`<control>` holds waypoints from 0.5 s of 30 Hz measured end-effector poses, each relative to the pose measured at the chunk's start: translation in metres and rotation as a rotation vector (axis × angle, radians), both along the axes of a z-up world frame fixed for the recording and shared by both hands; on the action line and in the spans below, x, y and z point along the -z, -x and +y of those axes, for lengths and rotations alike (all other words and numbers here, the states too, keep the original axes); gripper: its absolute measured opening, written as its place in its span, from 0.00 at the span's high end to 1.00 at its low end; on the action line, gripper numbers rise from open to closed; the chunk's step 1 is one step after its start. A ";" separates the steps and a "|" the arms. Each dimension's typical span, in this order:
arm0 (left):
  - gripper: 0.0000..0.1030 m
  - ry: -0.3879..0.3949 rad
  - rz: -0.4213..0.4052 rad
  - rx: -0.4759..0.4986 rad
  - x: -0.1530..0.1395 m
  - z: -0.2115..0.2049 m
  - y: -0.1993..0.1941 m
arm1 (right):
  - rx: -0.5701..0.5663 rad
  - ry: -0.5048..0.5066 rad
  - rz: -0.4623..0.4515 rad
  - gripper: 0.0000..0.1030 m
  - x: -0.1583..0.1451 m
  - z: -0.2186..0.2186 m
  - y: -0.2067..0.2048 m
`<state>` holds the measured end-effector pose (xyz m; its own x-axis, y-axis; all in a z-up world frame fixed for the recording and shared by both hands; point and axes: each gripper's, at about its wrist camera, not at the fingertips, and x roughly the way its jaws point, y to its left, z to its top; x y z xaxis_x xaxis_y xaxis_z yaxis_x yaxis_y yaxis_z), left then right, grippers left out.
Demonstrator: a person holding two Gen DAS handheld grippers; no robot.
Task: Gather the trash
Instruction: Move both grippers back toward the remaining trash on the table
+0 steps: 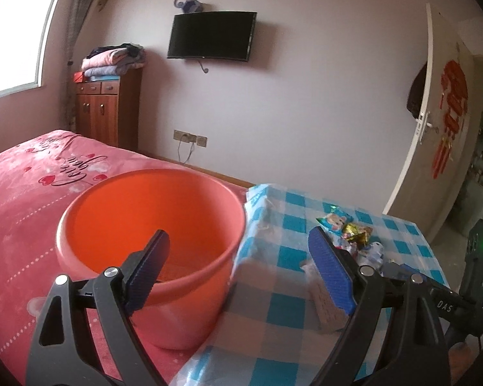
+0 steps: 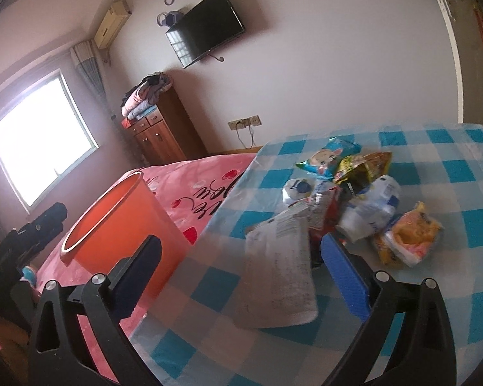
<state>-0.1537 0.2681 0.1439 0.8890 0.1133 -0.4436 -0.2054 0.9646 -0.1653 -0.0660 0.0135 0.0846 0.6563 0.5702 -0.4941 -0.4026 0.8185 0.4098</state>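
An orange bucket (image 1: 151, 225) (image 2: 119, 222) stands on the pink bed beside a table with a blue-and-white checked cloth (image 1: 289, 289) (image 2: 450, 193). My left gripper (image 1: 238, 234) is open and holds nothing, hanging over the bucket's rim and the table's edge. A pile of trash (image 1: 354, 234) lies on the table: a blue snack wrapper (image 2: 325, 157), a yellow-green wrapper (image 2: 360, 167), a crushed plastic bottle (image 2: 370, 212), an orange-yellow wrapper (image 2: 409, 241) and a flattened white carton (image 2: 277, 273). My right gripper (image 2: 241, 239) is open just short of the pile. The carton lies between its fingers, untouched by the pads.
The pink bed (image 1: 22, 199) runs left of the table. A wooden cabinet (image 1: 106, 106) with folded clothes stands at the far wall under a wall-mounted TV (image 1: 212, 35). A white door (image 1: 434, 122) stands ajar at the right, and a window (image 1: 13, 38) is at the left.
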 end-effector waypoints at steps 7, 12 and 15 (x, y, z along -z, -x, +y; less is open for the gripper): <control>0.14 -0.023 0.005 0.083 0.002 -0.030 -0.003 | 0.054 -0.013 -0.006 0.05 0.006 -0.028 0.005; 0.14 -0.045 0.033 0.130 0.008 -0.051 -0.008 | 0.096 -0.032 0.001 0.05 0.010 -0.048 0.003; 0.14 -0.051 0.055 0.149 0.011 -0.062 -0.012 | 0.114 -0.035 0.006 0.05 0.014 -0.058 0.002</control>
<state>-0.1418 0.2061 0.1324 0.8722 0.0061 -0.4892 -0.0673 0.9919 -0.1076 -0.0683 -0.0440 0.0709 0.7151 0.5088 -0.4793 -0.3051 0.8441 0.4409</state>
